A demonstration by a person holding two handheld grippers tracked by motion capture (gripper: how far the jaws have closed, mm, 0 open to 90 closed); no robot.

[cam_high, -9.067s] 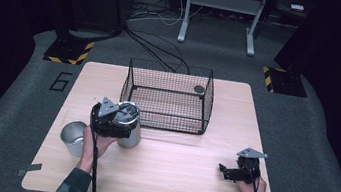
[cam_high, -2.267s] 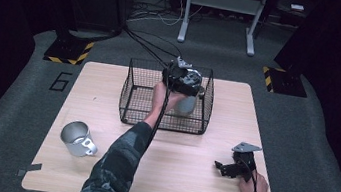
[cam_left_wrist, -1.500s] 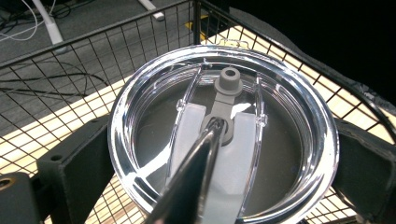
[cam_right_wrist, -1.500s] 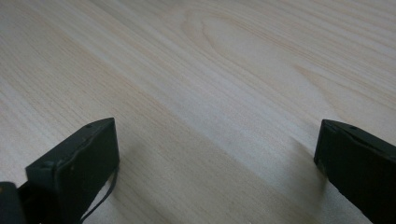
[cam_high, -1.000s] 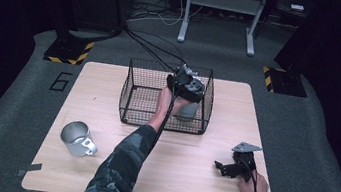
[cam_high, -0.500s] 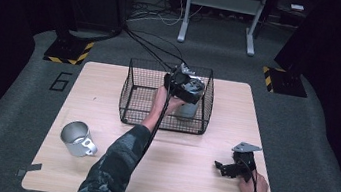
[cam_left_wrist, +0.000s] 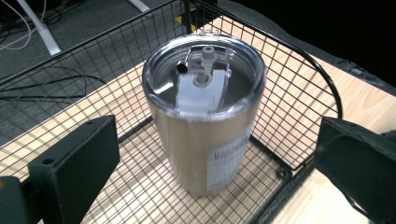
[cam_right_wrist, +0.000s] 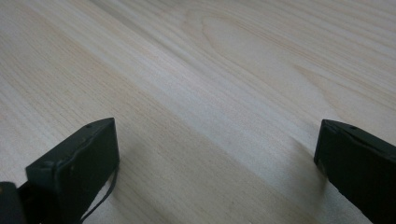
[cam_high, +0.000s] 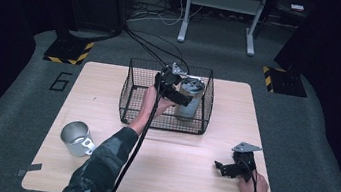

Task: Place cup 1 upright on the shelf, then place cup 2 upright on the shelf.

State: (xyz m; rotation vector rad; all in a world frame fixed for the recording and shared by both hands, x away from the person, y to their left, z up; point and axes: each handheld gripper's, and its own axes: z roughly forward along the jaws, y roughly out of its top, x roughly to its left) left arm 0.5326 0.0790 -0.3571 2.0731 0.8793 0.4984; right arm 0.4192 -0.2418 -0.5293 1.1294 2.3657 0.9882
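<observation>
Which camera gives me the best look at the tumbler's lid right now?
The left gripper view: the tumbler stands upright in the wire basket, its clear lid and spout plainly seen from above. In the high view the tumbler is small, partly behind the left gripper. The right gripper view looks at bare table.

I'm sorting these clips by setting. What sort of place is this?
Probably a lab or recording studio: a wooden table on grey carpet, hazard-striped floor plates, loose cables and dark curtains.

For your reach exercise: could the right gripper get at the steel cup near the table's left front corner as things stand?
Probably yes: the right gripper is open, and bare tabletop lies between it and the steel cup, though the left forearm crosses nearby.
</observation>
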